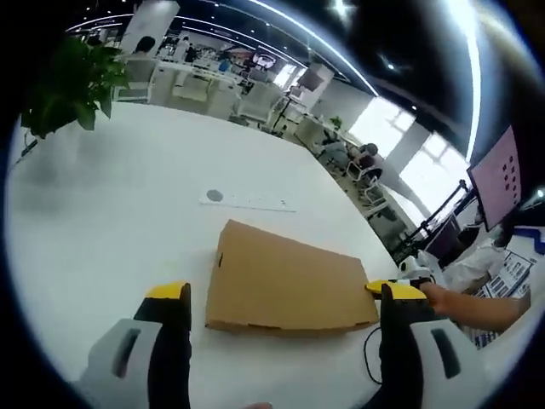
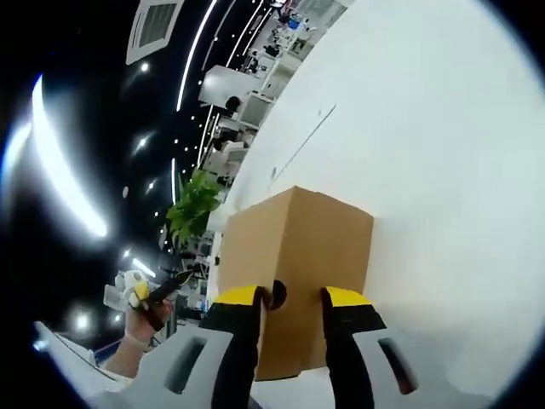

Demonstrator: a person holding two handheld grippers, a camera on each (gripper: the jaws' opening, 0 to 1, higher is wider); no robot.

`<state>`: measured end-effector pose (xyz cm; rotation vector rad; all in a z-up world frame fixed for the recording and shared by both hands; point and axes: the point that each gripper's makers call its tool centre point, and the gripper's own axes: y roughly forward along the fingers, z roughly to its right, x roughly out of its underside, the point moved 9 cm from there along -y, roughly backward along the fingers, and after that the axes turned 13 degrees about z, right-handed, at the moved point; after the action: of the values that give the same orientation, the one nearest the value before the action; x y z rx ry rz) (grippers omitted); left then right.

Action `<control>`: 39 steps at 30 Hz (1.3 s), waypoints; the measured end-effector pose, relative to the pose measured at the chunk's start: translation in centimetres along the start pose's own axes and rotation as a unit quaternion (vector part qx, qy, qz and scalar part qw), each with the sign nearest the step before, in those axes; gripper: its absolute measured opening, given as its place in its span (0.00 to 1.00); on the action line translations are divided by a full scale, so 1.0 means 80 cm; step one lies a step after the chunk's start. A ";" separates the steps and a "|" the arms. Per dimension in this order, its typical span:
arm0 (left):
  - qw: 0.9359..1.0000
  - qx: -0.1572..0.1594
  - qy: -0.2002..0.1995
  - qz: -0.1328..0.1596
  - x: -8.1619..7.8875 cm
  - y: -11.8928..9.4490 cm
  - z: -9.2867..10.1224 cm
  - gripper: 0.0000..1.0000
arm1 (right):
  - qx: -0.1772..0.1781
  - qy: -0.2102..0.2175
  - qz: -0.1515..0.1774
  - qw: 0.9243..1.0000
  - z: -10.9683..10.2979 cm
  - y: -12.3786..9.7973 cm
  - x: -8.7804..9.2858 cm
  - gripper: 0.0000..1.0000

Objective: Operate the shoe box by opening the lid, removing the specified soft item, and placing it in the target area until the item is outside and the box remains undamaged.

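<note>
White and broad, the smooth round-edged table (image 1: 128, 213) fills the foreground of an open office, with rows of desks and strip ceiling lights behind it. On it lies the flat brown cardboard shoe box (image 1: 285, 281), its lid down and closed.

In the left gripper view, the left gripper (image 1: 285, 294) sits low over the near edge of the box, its two black jaws with yellow tips spread wide, one on each side of the box's front edge and touching nothing. At the right end of the box the right gripper (image 1: 396, 288) comes into this view, its yellow tip against the box's corner, with a person's hand (image 1: 447, 300) behind it. A leafy green potted plant (image 1: 72, 81) stands at the far left of the table, and a thin pale strip with a grey round disc (image 1: 247, 201) lies flat beyond the box. A black cable (image 1: 368, 354) curls on the table near the box's right corner.

In the right gripper view, the right gripper (image 2: 294, 298) has its yellow-tipped jaws drawn close on either side of the box's narrow end wall (image 2: 294, 273), next to a small round hole; whether the pads actually press the cardboard I cannot tell. The left gripper (image 2: 157, 291) appears at the left, held in a hand.
</note>
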<state>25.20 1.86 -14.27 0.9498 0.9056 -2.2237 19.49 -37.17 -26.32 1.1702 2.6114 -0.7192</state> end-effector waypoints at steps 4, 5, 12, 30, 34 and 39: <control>1.000 -0.003 0.001 -0.008 0.003 0.006 -0.009 0.93 | 0.000 -0.001 0.003 1.000 0.000 0.000 0.002 0.27; 1.000 -0.003 0.000 -0.010 0.004 0.008 -0.011 0.93 | 0.001 0.000 0.003 1.000 0.001 0.000 0.002 0.27; 1.000 0.002 0.007 -0.023 0.005 0.020 -0.015 0.94 | 0.000 0.002 0.009 1.000 -0.001 0.000 0.005 0.27; 0.999 0.009 0.006 -0.043 0.004 0.051 -0.031 0.96 | -0.001 -0.001 0.009 1.000 -0.002 0.000 0.006 0.27; 0.998 0.006 0.004 -0.057 0.006 0.062 -0.040 0.95 | 0.000 -0.001 0.008 1.000 -0.003 0.000 0.006 0.27; 0.997 0.011 0.011 -0.076 0.012 0.072 -0.044 0.94 | -0.001 0.000 0.010 1.000 -0.003 -0.001 0.007 0.27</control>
<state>30.06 0.74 -18.92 0.9468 0.9946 -2.3594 19.10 -36.74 -26.32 1.1941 2.5956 -0.7114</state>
